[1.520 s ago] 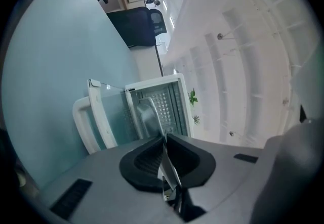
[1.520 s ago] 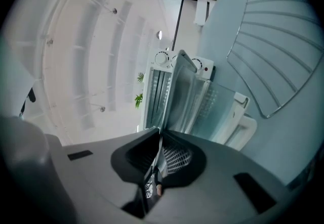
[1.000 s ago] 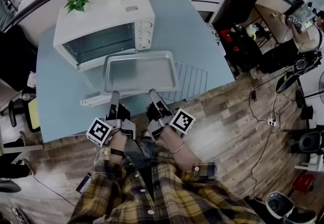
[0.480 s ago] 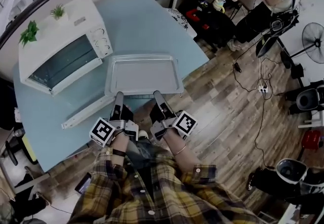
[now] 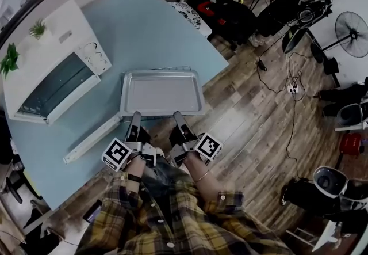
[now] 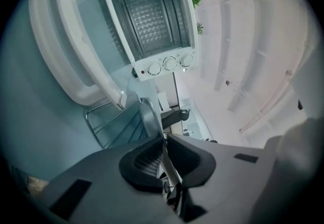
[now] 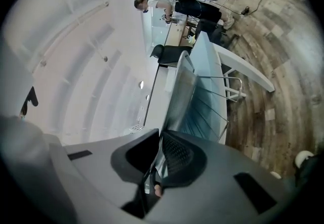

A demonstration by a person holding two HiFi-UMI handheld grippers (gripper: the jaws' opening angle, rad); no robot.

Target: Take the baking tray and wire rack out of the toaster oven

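- Two grippers sit at the lower centre of the head view: the left gripper (image 5: pixel 135 117) and the right gripper (image 5: pixel 179 117). Each has its jaws nearly closed, pinching the near rim of the baking tray (image 5: pixel 161 92).
- Baking tray lies mid-frame over the blue table (image 5: pixel 144 29). The wire rack (image 6: pixel 119 128) shows beneath it.
- Toaster oven (image 5: pixel 49 69) stands at the upper left with its door (image 5: pixel 92 140) dropped open, apart from the tray.

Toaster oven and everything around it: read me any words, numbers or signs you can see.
No text here can be read.
Label on top of the toaster oven: too small.
Marks round its knobs: blurred.
Cubes on the left claw and right claw: square patterns, no words.
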